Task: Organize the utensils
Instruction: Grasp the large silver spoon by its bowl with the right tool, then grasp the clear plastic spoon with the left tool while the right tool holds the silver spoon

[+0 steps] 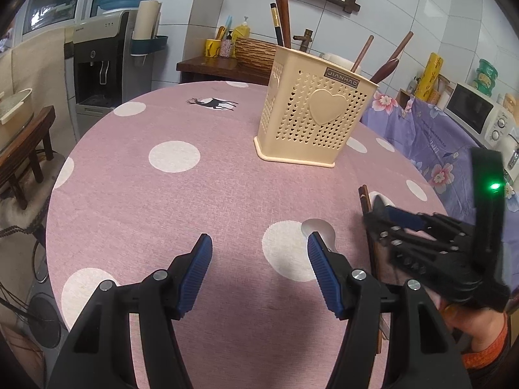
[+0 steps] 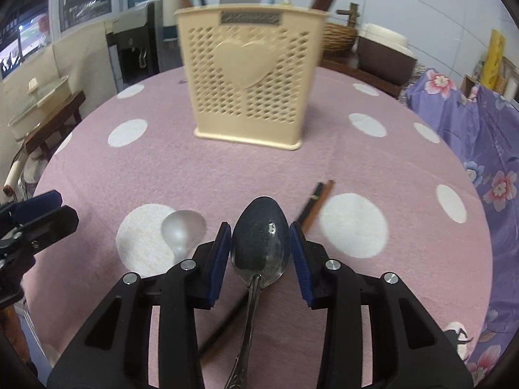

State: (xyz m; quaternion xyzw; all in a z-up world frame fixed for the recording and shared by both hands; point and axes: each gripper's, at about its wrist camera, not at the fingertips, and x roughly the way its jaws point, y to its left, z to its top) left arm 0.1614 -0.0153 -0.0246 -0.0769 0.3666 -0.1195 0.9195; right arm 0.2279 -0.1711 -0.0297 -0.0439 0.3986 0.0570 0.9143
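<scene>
Utensils are partly sorted already, by my reckoning: the round table under its matte pink cloth with white polka dots (image 2: 227, 175) carries a tall cream plastic caddy (image 2: 249, 77), its walls perforated with little heart-shaped holes and a raised smooth heart on the front, and several dark wooden handles and chopsticks (image 1: 283, 13) already stand upright in it. What is left lies on the cloth nearer the person. A dark, tarnished metal tablespoon (image 2: 261, 246) with an oval bowl and an embossed handle sits between the blue ribbed pads of the right gripper (image 2: 261, 253); the pads bracket the bowl closely on either side, and it looks gripped and lifted off the cloth, though whether the pads truly press on it I cannot tell for sure. Just to its left lies a pale, satin-finished metal spoon (image 2: 181, 230), its bowl resting on a white dot. A thin pair of dark and reddish-brown chopsticks (image 2: 316, 201) lies slantwise just to the right, passing under the gripper. The left gripper (image 1: 259, 259) hovers low over bare cloth, its fingers well apart and holding nothing. So I judge three items remain before the table is cleared into the caddy.
</scene>
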